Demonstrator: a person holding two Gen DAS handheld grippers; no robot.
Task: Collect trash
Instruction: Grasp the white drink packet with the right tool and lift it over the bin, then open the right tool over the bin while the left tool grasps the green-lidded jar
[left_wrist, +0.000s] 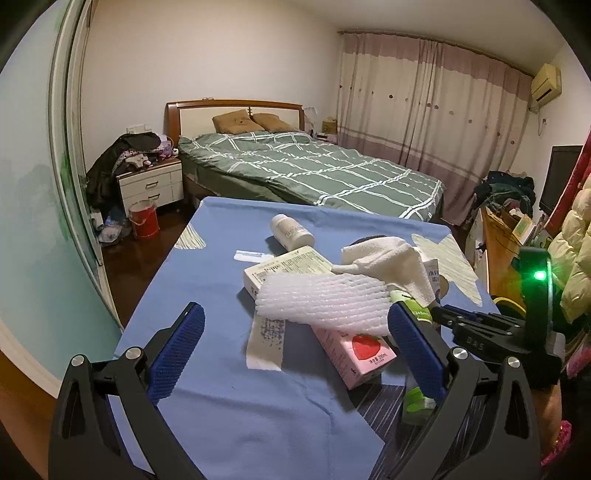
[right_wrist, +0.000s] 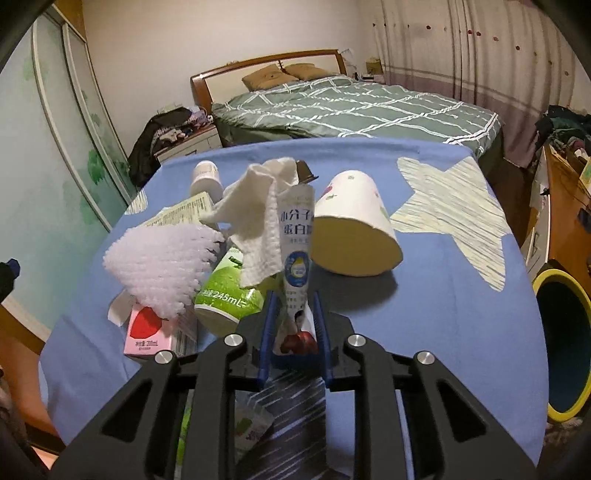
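While the left gripper hangs wide apart over the blue cloth, the right gripper is clamped on a white pouch beside the tipped paper cup.

The left tool points forward and downward, its blue-padded jaws spread wide with nothing pressed between them. The right tool tilts downward too, its blue pads drawn narrow and clamped on a white squeeze tube.

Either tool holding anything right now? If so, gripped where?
Right tool is shut on the white drink pouch, clamped at its lower end, near the printed apple. Left tool is open over the trash pile, holding nothing.
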